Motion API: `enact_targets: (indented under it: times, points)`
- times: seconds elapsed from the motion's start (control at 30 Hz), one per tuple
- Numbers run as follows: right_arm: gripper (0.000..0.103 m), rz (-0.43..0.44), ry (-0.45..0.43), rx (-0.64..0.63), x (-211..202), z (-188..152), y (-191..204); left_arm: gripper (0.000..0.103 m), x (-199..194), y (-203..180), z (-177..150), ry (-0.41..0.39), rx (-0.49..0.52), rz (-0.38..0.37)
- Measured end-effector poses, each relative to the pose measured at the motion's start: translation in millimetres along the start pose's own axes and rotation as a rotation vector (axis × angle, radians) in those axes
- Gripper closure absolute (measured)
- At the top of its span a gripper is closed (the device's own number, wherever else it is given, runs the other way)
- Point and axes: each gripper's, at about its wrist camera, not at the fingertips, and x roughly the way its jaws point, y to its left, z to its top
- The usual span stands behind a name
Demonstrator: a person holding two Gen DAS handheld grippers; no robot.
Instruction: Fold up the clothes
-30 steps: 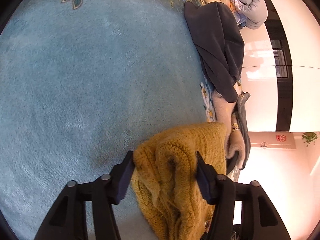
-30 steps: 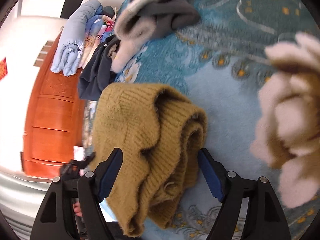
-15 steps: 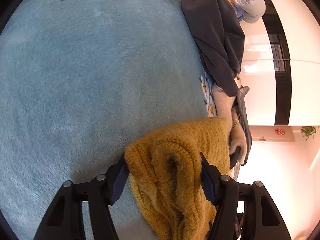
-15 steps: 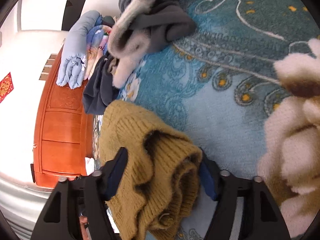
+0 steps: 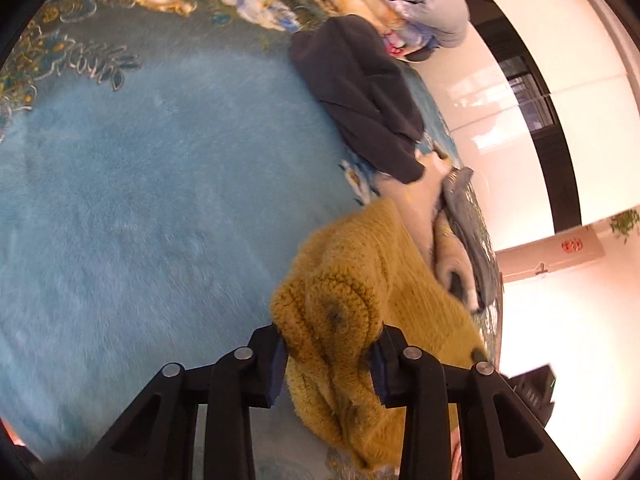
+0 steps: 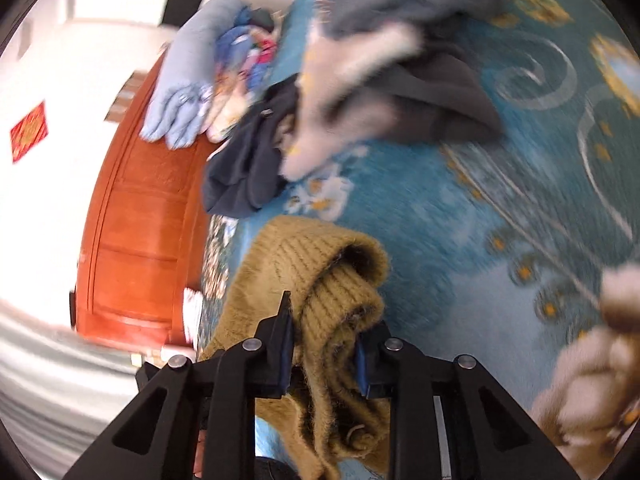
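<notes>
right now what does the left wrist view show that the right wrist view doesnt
Only the left wrist view: a dark window strip in the white wall and a wide plain stretch of the blue plush carpet.

Only the right wrist view: an orange wooden panel and a red square wall decoration.

Both: a mustard knitted sweater between closing tongs, left tongs and right tongs, plus a dark navy garment.

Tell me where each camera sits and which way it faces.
Left wrist: on the left tool, facing down its fingers over the plush blue blanket; jaws closing on the mustard knitted sweater.
Right wrist: on the right tool, facing the orange wooden headboard; jaws closing.
Shared: that sweater, the dark navy garment.
</notes>
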Motion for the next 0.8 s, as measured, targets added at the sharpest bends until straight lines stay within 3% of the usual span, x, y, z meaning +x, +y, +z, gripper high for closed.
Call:
enact_targets:
  times: [0.17, 0.33, 0.4, 0.5, 0.67, 0.8]
  points:
    - [0.077, 0.023, 0.107, -0.14, -6.2, 28.9, 19.2, 0.066, -8.5, 5.8, -34.3, 0.005, -0.044, 0.023]
    - [0.077, -0.104, 0.221, -0.143, 24.4, 33.4, -14.1, 0.066, 4.9, 24.5, -39.2, 0.08, -0.134, 0.067]
    - [0.077, -0.126, 0.215, -0.09, 29.3, 29.8, -35.4, 0.066, 5.8, 24.5, -39.8, 0.094, -0.128, 0.081]
    - [0.077, -0.083, 0.192, 0.001, 27.8, 24.0, -56.7, 0.063, 8.8, 27.3, -40.2, 0.117, -0.147, 0.081]
    - [0.071, -0.082, 0.203, -0.029, 23.8, 21.9, -48.3, 0.055, 7.0, 37.1, -38.8, 0.162, -0.235, 0.042]
    - [0.064, -0.174, 0.167, -0.111, 3.7, 24.3, -36.1, 0.052, -4.0, 36.3, -34.9, 0.191, -0.239, 0.047]
